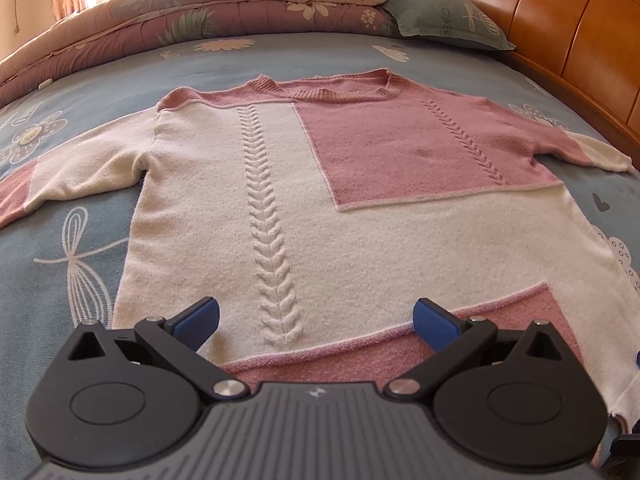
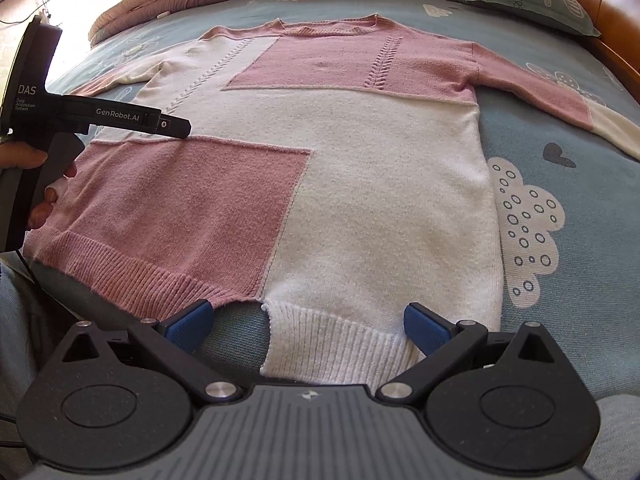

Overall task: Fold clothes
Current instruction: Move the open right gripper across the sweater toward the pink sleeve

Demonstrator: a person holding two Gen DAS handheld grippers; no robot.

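Left gripper point(image 1: 316, 322) jaws wide apart, holding nothing, hovering over sweater point(image 1: 360, 248) lower body; right gripper point(image 2: 306, 322) jaws wide, empty, at sweater hem; sweater spread flat ahead on bedsheet point(image 1: 80, 272)

left gripper point(image 1: 316, 326) fingers apart, right gripper point(image 2: 308, 326) likewise

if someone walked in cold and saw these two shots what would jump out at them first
A pink and cream patchwork sweater lies spread flat, sleeves out, across the middle of a blue flower-print bedsheet. Both grippers hover open at its hem: the left gripper over a pink patch, the right gripper over the cream ribbing. A folded floral quilt sits beyond the collar.
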